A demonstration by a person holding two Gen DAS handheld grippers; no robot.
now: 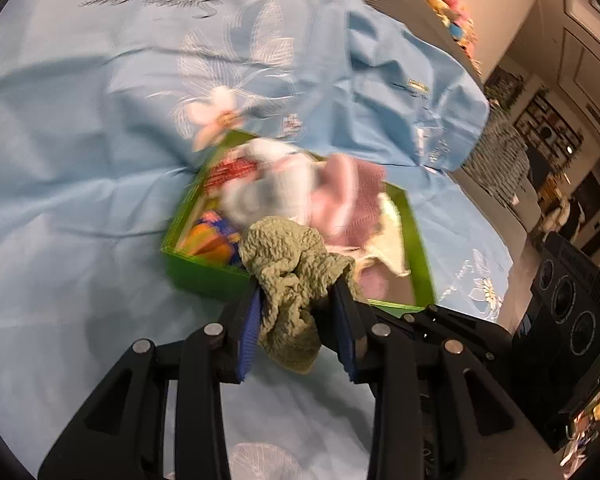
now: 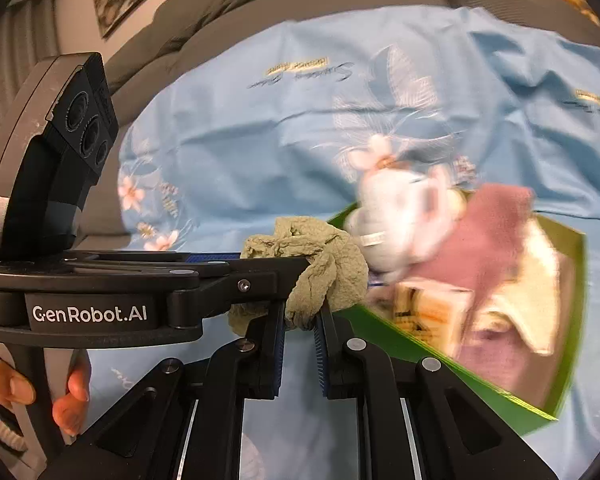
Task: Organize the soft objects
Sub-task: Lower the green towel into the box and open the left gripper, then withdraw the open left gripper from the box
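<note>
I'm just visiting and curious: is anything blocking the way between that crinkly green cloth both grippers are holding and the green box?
No barrier shows. The green cloth hangs pinched by the left gripper and right gripper at the near edge of the green box. But the box looks crowded: a white plush and pink cloth fill much of it.

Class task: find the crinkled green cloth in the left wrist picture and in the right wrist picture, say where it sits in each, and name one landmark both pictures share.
Left wrist view: the green cloth hangs low in the centre, between the left gripper fingers, in front of the green box.
Right wrist view: the cloth is at centre, held by both the left gripper and the right gripper.
Shared landmark: the green box on the blue sheet.
</note>
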